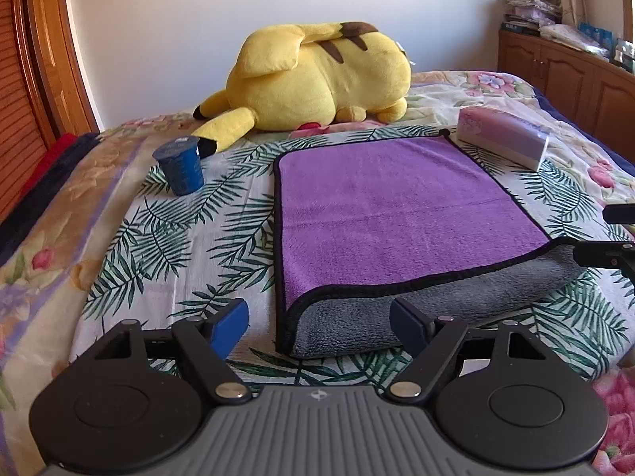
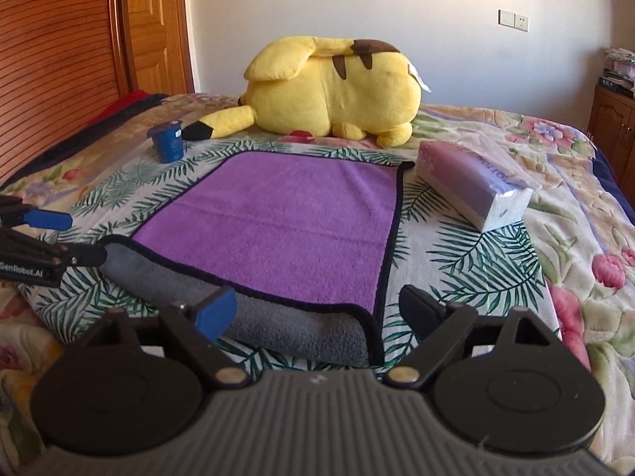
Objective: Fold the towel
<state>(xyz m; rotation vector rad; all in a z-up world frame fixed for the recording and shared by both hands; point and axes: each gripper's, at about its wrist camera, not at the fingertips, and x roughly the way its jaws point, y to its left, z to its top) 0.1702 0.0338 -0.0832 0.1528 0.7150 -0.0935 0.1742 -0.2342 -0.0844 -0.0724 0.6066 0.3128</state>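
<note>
A purple towel (image 1: 389,210) with a grey underside and black trim lies on the leaf-print sheet. Its near edge is folded over, showing a grey band (image 1: 397,313). My left gripper (image 1: 319,323) is open and empty, its jaws standing on either side of the towel's near left corner. In the right wrist view the towel (image 2: 285,222) lies ahead, with its grey fold (image 2: 285,325) between the open jaws of my right gripper (image 2: 317,311), at the near right corner. Each gripper shows at the edge of the other's view.
A big yellow plush toy (image 1: 317,75) lies behind the towel. A blue cup (image 1: 180,168) stands to the far left of the towel. A tissue pack (image 1: 504,141) lies at its far right corner. Wooden cabinets (image 1: 567,75) stand to the right of the bed.
</note>
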